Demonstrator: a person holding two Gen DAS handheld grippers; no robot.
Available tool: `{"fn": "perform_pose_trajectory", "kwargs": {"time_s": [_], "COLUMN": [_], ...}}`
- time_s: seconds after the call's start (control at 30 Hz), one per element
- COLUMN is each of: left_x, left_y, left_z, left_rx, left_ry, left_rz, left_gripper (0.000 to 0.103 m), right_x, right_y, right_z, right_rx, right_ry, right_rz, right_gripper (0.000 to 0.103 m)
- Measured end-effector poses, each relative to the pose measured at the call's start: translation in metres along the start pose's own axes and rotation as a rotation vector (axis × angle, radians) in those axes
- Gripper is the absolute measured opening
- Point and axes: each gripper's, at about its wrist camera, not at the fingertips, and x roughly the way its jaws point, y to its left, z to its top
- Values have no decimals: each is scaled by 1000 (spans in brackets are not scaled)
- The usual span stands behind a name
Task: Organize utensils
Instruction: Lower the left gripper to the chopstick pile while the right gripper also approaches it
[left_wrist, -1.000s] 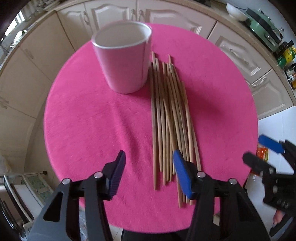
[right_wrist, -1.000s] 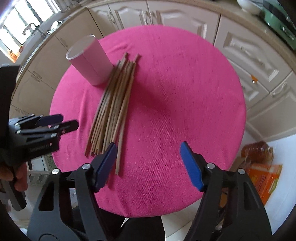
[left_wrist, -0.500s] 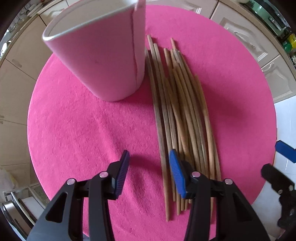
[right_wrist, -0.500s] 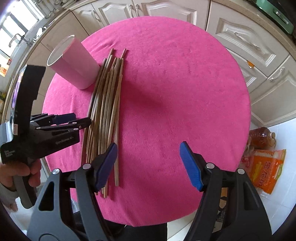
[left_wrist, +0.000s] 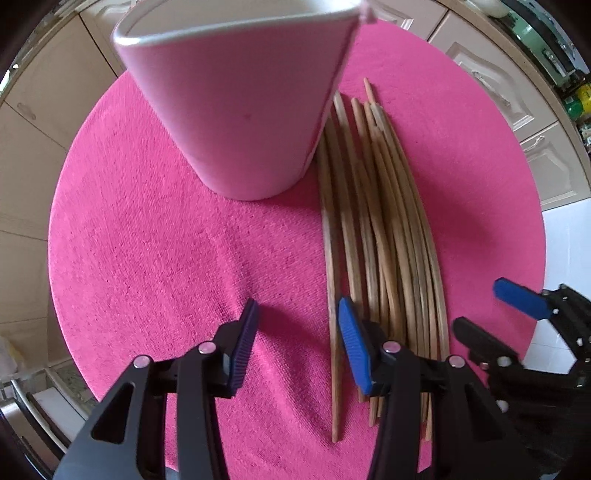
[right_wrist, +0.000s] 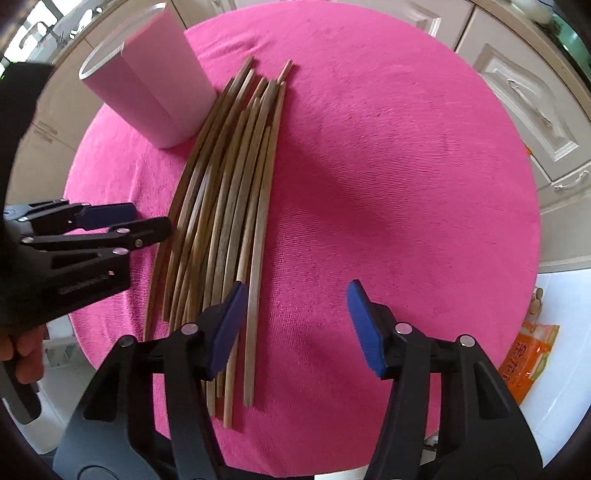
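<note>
Round worktop (right_wrist: 388, 184) under a pink cloth, seen from both wrist cameras. A bundle of wooden chopsticks (right_wrist: 229, 206) lies flat on the cloth, just beside an upright pink cup (right_wrist: 155, 96). Left claw (left_wrist: 297, 339): released, its jaws over bare cloth at the bundle's left edge, nothing between them. Right claw (right_wrist: 295, 325): released, jaws having just narrowed, left pad above the bundle's near ends, gripping nothing.
</note>
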Motion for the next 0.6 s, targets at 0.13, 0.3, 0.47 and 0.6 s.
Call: {"fn": "perform_pose_trajectory", "kwargs": {"time_s": [0.13,0.3,0.47,0.6], "left_x": [0,7,3,-1], "left_y": [4,8,17,27], "left_z": [3,1,-4,-7], "left_rx": [9,17,14,-10], "left_ry": [2,7,18,22], "left_rz": [-10,-19,-2,-6], "left_gripper": [45,45,45,45], "right_x": [6,15,14,15], "right_y": [6,7,-8,-21], "right_z": [2,7,14,21], "right_rx": [-20,-31,13,43], "right_ry": [13,32,36,45], "right_rz": [-24,-68,-103,-76], "right_gripper": [54,52,45,45]}}
